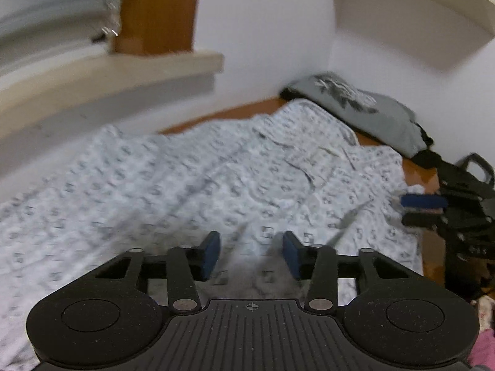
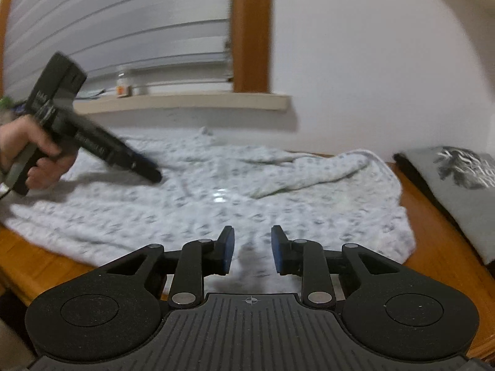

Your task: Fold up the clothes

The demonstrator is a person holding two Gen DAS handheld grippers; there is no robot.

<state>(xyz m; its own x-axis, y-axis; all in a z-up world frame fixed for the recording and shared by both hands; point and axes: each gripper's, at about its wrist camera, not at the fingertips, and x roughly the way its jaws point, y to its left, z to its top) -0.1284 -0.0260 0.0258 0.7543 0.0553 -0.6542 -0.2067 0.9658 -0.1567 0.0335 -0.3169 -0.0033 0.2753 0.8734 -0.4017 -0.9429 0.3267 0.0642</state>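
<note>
Two grippers are over one patterned white shirt, which lies spread but rumpled across the wooden counter, with one sleeve flopped across the upper part. A folded grey shirt sits by the wall off to the right, so my guess is the patterned one is the piece being worked on now.

The left gripper has its fingers spread with nothing between them, hovering just above the cloth. The right gripper is the same, fingers apart and empty, over the near hem.

Looks like the bit between grabs. Whatever comes next needs a clean pinch on an edge or that loose sleeve, catching one layer rather than a bunch.
</note>
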